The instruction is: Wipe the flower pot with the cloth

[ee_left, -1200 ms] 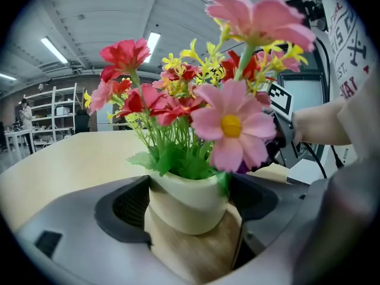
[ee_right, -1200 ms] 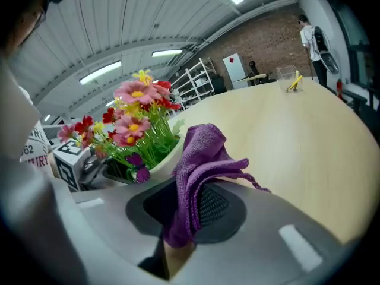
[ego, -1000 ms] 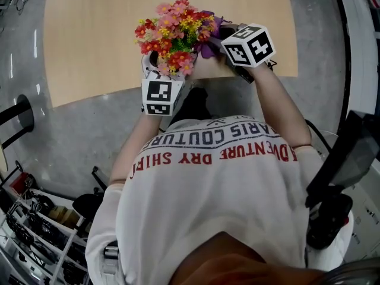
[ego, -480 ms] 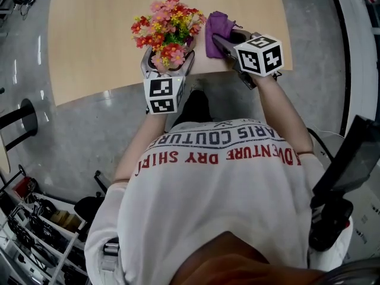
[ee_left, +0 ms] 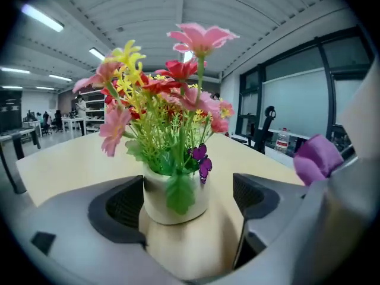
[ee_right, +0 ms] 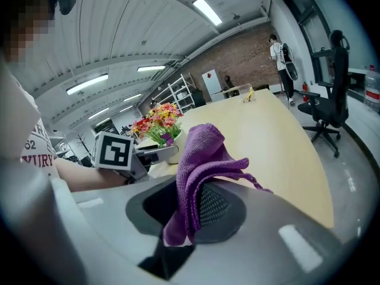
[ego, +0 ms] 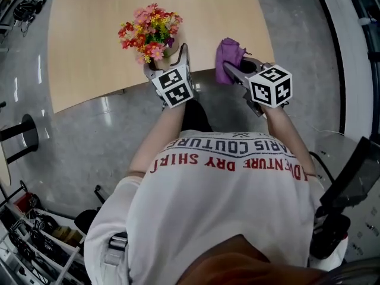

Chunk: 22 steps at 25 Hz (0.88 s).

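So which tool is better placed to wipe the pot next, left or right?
Right, probably: the right tool is shut on the purple cloth, while the left tool stands open around the flower pot with no cloth.

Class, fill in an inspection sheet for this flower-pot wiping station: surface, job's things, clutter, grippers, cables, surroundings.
Surface: light wooden table, bare apart from the pot.
Job's things: flower pot upright near the table's near edge; purple cloth held up above the table.
Clutter: nothing seen.
Grippers: left gripper open, the pot between its jaws, one pad clearly off it; right gripper shut on the cloth.
Cables: dark tangle off the table, at the head view's top left; nothing seen on the table.
Surroundings: grey glossy floor, loaded rack, office chair.
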{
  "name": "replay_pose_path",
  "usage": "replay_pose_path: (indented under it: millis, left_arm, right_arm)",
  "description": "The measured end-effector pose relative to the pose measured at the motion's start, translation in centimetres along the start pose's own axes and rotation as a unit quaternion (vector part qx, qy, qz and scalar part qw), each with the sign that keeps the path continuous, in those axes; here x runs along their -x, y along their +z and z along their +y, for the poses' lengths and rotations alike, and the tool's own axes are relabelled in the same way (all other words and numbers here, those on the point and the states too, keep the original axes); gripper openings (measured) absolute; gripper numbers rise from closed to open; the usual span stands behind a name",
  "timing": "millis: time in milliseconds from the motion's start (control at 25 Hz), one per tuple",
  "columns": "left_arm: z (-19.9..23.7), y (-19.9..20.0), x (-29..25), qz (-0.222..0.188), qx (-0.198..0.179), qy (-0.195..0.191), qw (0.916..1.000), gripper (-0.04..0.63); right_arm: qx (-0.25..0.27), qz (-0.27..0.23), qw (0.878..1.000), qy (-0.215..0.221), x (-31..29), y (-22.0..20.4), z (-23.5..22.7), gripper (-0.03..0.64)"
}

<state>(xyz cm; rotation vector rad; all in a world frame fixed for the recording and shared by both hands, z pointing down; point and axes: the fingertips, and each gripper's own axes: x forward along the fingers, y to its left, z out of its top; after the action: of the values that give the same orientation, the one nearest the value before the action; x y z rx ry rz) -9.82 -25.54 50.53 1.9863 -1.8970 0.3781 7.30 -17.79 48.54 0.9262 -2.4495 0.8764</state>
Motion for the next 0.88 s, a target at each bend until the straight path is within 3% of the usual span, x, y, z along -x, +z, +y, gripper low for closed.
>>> replay_pose_path:
  millis: [200,360,480,680,880]
  left_arm:
    - [1.0,0.0,-1.0,0.001,0.003,0.051,0.9987,0.459]
    - [1.3,0.3,-0.5,0.003,0.024,0.064,0.9976,0.457]
    - [1.9,0.2,-0.1,0.000,0.024,0.075,0.9969,0.400]
    - [1.7,0.2,0.1,-0.008,0.011,0.052,0.9985,0.396]
    - [1.6,-0.1,-0.3,-0.005,-0.021,-0.011,0.9997,0.394]
  right_arm:
    - [-0.007,-0.001,1.000,-0.013,2.3,-1.4,-0.4,0.046]
    - [-0.004,-0.004,1.000,-0.022,4.3,-1.5,0.5,0.046]
    - [-0.004,-0.007,1.000,-0.021,4.6,-1.8,1.1,0.047]
    - [-0.004,-0.008,1.000,-0.015,4.3,-1.6,1.2,0.048]
    - [-0.016,-0.017,1.000,0.019,2.0,-0.5,1.2,0.046]
